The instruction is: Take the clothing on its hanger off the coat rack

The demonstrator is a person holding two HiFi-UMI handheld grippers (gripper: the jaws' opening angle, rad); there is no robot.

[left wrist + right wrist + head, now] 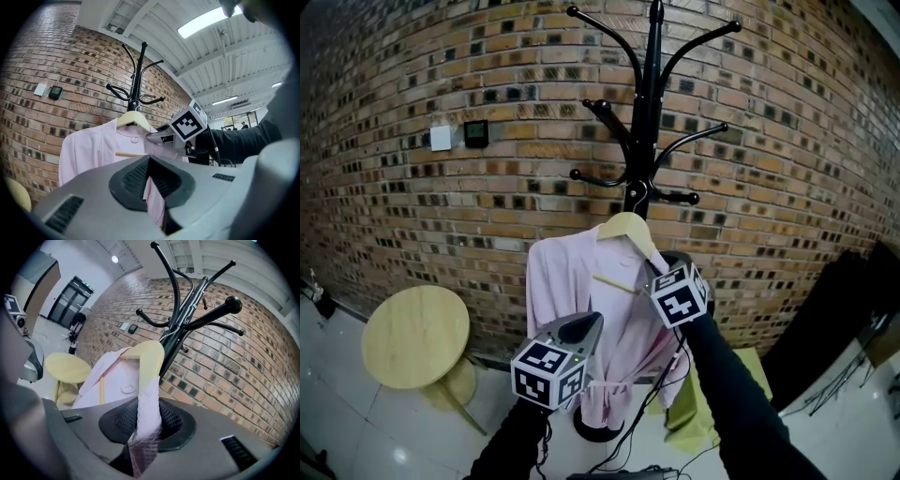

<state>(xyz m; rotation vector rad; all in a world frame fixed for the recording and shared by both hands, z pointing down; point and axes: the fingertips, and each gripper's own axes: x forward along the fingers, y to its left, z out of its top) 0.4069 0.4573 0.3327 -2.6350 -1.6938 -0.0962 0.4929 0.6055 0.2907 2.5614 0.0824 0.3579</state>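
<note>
A pink garment [567,281] hangs on a pale wooden hanger [626,227] against the pole of a black coat rack [649,112]. The hanger's hook is hidden by the pole. My left gripper [589,323] reaches up from below and is shut on the garment's front edge [152,192]. In the right gripper view, my right gripper [143,420] is shut on the garment's cloth where it drapes over the hanger's right arm [147,357]. In the head view this gripper [654,270] sits at the hanger's right shoulder, and in the left gripper view [157,137] just right of the collar.
A brick wall [412,216] stands close behind the rack, with a white switch [441,138] and a small dark panel [475,132]. A round wooden stool [414,336] is at the lower left. Yellow-green cloth [703,412] and cables lie by the rack's base. A dark object [834,319] is at right.
</note>
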